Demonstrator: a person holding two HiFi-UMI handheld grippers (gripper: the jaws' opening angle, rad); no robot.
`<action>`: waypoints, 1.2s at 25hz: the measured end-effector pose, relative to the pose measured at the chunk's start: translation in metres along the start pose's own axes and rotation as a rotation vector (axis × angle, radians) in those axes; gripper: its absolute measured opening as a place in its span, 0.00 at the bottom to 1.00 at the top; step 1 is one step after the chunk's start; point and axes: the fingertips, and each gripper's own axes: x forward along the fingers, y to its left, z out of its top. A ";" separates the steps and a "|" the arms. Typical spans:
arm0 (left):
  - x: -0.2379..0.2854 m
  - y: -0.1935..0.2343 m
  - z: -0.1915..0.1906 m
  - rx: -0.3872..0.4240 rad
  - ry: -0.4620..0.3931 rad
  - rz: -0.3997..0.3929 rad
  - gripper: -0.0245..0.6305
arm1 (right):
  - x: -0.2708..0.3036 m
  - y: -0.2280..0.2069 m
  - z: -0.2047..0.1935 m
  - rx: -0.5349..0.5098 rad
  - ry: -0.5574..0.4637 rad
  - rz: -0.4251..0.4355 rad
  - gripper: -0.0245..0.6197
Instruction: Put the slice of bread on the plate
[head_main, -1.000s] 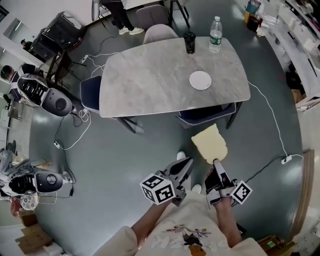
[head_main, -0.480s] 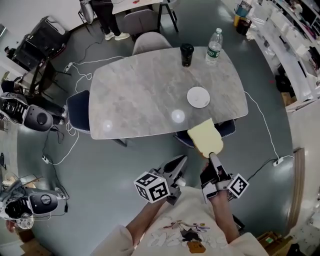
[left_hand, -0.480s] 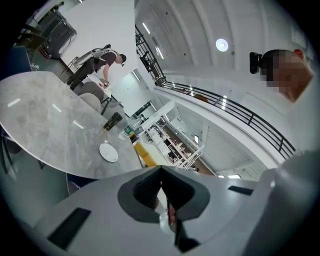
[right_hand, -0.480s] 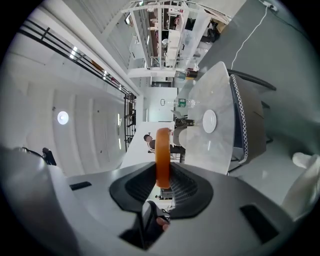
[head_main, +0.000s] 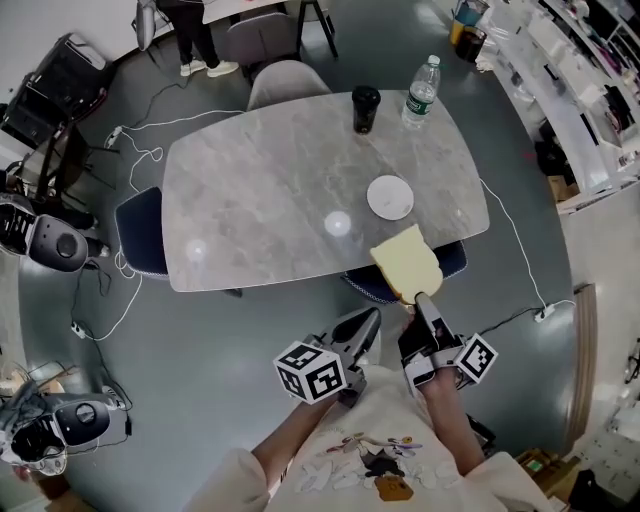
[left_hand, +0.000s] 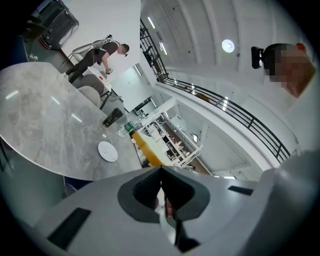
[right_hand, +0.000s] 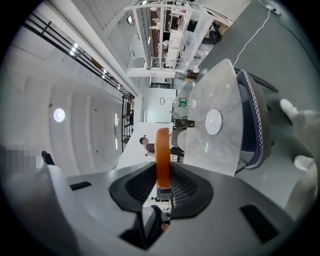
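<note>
Bread slice (head_main: 407, 262) in right tongs (head_main: 421, 299), near plate (head_main: 390, 197)

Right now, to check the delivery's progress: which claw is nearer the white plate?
Right. The right claw, gripping the bread slice, is just short of the plate; the left claw is further back and further left.

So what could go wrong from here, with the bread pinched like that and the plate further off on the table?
The right gripper grips the slice of bread only by its near edge, so the slice might sag, tear or slip out before it reaches the plate. The plate also looks small beside the slice, so a release slightly off centre could leave the bread hanging over the rim or lying on the table.
</note>
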 end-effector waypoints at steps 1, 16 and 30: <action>0.001 0.003 0.003 -0.004 -0.003 0.006 0.03 | 0.005 0.001 0.000 -0.003 0.005 -0.002 0.17; 0.085 0.057 0.055 0.014 -0.032 0.141 0.03 | 0.081 -0.027 0.068 0.007 0.101 -0.075 0.17; 0.177 0.134 0.062 0.069 0.007 0.327 0.03 | 0.139 -0.120 0.152 -0.116 0.258 -0.241 0.17</action>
